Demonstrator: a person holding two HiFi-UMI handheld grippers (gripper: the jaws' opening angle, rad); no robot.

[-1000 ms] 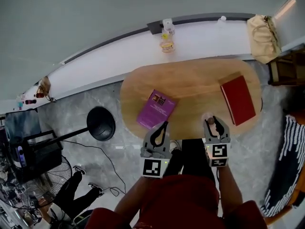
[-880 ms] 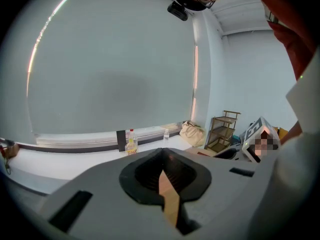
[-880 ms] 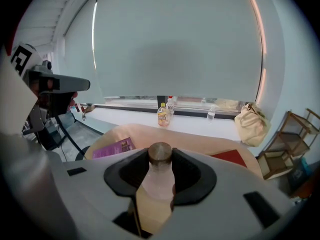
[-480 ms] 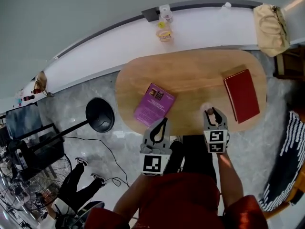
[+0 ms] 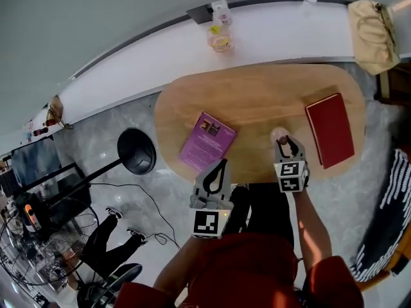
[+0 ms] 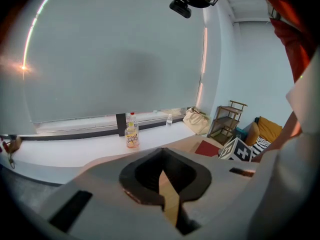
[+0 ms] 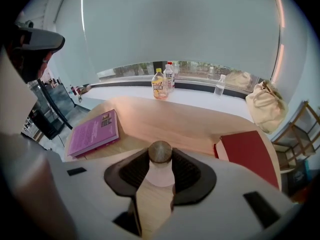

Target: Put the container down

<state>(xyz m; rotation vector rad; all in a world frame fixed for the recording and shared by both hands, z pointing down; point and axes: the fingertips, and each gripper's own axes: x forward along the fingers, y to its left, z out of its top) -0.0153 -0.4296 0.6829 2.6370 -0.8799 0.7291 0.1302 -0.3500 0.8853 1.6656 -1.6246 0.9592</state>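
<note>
A small pale container (image 5: pixel 279 135) with a round brown cap (image 7: pixel 160 152) sits upright between the pads of my right gripper (image 5: pixel 287 145), which is shut on it (image 7: pixel 160 156). It hangs over the near edge of the oval wooden table (image 5: pixel 257 101); whether its base touches the wood is hidden. A purple book (image 5: pixel 209 141) lies to its left and a red book (image 5: pixel 329 129) to its right. My left gripper (image 5: pixel 220 165) stays off the table's near edge, its tips together with nothing between them (image 6: pixel 162 150).
Bottles (image 5: pixel 219 36) stand on the white ledge behind the table, also seen as bottles (image 7: pixel 162 84). A beige bag (image 5: pixel 372 34) lies at the ledge's right end. A black lamp base (image 5: pixel 136 151) and a fan (image 5: pixel 45 249) stand on the floor at left.
My right gripper has sunk and moved in over the table's near edge with the container still in it. The left gripper has dropped a little.
</note>
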